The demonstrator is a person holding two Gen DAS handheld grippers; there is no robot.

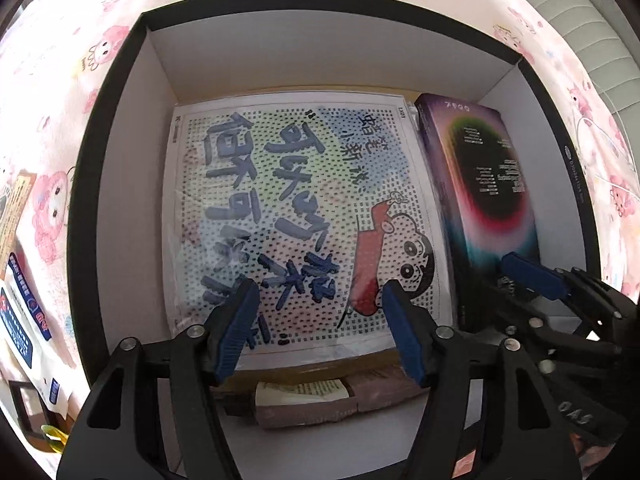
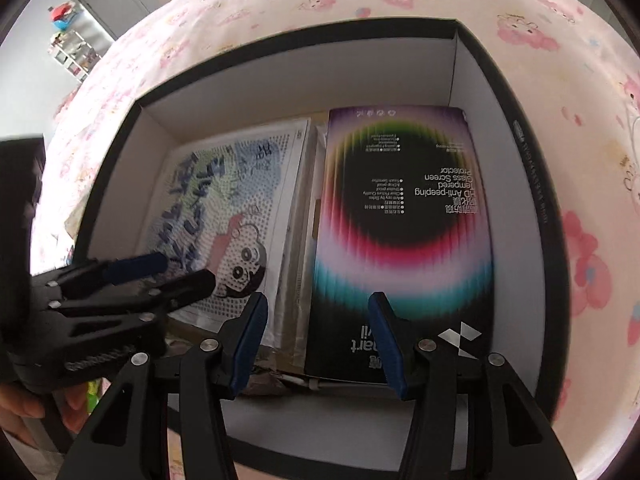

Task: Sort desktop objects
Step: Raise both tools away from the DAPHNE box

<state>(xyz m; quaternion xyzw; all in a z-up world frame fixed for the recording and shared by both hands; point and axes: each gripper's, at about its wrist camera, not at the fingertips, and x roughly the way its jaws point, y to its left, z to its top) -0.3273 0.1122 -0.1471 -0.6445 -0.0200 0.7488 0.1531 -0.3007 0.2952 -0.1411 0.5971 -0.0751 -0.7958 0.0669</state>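
Note:
A black box with white inner walls (image 1: 132,184) (image 2: 520,208) sits on the pink cartoon cloth. Inside lies a dotted cartoon sheet in clear wrap (image 1: 288,220) (image 2: 224,208) on the left and a dark screen-protector pack with a rainbow ring (image 1: 484,184) (image 2: 404,216) on the right. My left gripper (image 1: 320,332) is open and empty above the cartoon sheet. My right gripper (image 2: 318,344) is open and empty above the near end of the screen-protector pack. Each gripper shows in the other's view, the right one (image 1: 536,276) and the left one (image 2: 160,272).
A brownish packet with a cream label (image 1: 312,400) lies at the box's near end under the sheet. Printed packets (image 1: 24,320) lie on the cloth left of the box. A shelf with small items (image 2: 72,48) stands far off at the left.

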